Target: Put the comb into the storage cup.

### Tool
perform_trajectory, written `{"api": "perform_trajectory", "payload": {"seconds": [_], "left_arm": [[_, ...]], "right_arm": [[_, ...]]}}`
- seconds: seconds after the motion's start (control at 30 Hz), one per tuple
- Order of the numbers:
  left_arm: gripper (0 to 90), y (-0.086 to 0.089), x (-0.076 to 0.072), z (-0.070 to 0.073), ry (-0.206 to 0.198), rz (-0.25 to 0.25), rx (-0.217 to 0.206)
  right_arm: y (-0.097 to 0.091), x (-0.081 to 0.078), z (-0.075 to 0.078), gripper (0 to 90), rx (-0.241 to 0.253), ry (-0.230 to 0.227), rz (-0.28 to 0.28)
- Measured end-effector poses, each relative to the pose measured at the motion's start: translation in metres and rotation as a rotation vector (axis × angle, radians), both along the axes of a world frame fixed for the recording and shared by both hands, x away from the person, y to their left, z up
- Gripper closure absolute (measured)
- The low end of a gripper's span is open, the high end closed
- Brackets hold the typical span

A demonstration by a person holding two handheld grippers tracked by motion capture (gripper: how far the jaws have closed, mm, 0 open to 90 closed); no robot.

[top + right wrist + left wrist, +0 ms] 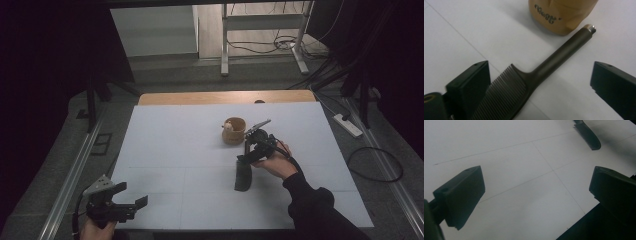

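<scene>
A dark comb [243, 176] lies flat on the white table [175, 150], its round handle pointing at a tan wooden cup [233, 131]. In the right gripper view the comb [524, 82] runs up between the two jaws, and its handle tip stops just short of the cup [561, 15]. My right gripper [250, 154] hangs over the spot where the handle meets the teeth; the gripper [541, 66] is open, its pads apart from the comb. At the table's near left corner my left gripper [133, 193] is open and holds nothing. The comb's tip [587, 135] shows far off beyond the left gripper [536, 172].
Something small and pale [228, 127] sits inside the cup. A wooden strip [225, 97] borders the table's far edge. On the floor beyond are metal frame legs [224, 60], cables [280, 45] and a power strip [348, 125] at the right.
</scene>
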State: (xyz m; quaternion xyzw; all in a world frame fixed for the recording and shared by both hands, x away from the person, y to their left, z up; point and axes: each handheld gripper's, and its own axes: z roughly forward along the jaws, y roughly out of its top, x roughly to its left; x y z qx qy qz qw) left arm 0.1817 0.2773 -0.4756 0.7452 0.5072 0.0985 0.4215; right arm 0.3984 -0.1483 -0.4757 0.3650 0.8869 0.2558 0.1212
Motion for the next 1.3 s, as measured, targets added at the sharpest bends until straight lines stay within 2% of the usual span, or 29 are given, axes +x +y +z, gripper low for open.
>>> {"api": "perform_trajectory", "payload": {"seconds": [0.03,0.07,0.13,0.2,0.23,0.27,0.3,0.33,0.4,0.43,0.47,0.5,0.53,0.73,0.97,1.3], "left_arm": [[0.7,0.0,0.0,0.0,0.001,0.0,-0.002],[0.7,0.0,0.0,0.0,0.001,0.0,-0.002],[0.7,0.0,0.0,0.0,0.002,0.0,-0.004],[0.7,0.0,0.0,0.0,0.002,-0.001,-0.005],[0.7,0.0,0.001,0.0,0.002,0.0,-0.006],[0.8,0.001,0.001,0.0,0.003,-0.001,-0.007],[0.7,0.001,0.001,0.0,0.003,-0.001,-0.007],[0.7,0.001,0.001,0.0,0.003,-0.001,-0.007],[0.8,0.0,0.001,0.0,0.004,-0.002,-0.007],[0.8,0.0,0.001,0.0,0.004,-0.002,-0.007],[0.8,0.001,0.001,0.0,0.004,-0.001,-0.008],[0.8,0.001,0.001,0.0,0.004,-0.001,-0.008],[0.8,0.001,0.001,0.0,0.005,-0.001,-0.008],[0.8,0.001,0.001,0.0,0.007,0.0,-0.011],[0.8,0.001,0.001,-0.001,0.009,0.0,-0.014],[0.8,0.002,0.002,-0.001,0.011,-0.001,-0.018]], "right_arm": [[0.001,0.001,0.0,13.3,0.002,0.001,0.012],[0.001,0.001,0.0,13.3,0.002,0.001,0.012],[0.002,0.003,-0.001,30.8,0.009,0.007,0.044],[0.002,0.004,-0.001,34.3,0.014,0.01,0.057],[0.003,0.005,-0.001,41.6,0.016,0.007,0.053],[0.003,0.007,-0.001,53.5,0.016,0.012,0.081],[0.004,0.008,-0.001,58.9,0.013,0.002,0.089],[0.004,0.008,-0.001,58.9,0.013,0.002,0.089],[0.005,0.011,-0.001,72.7,0.012,-0.009,0.107],[0.005,0.011,-0.001,72.7,0.012,-0.009,0.107],[0.006,0.014,-0.001,79.7,0.014,-0.012,0.117],[0.006,0.014,-0.001,79.7,0.014,-0.012,0.117],[0.006,0.016,-0.001,86.9,0.02,-0.011,0.128],[0.009,0.024,-0.002,89.6,0.049,0.02,0.141],[0.015,0.028,-0.008,89.5,0.018,-0.028,0.157],[0.014,0.039,-0.022,89.6,0.024,0.021,0.137]]}}
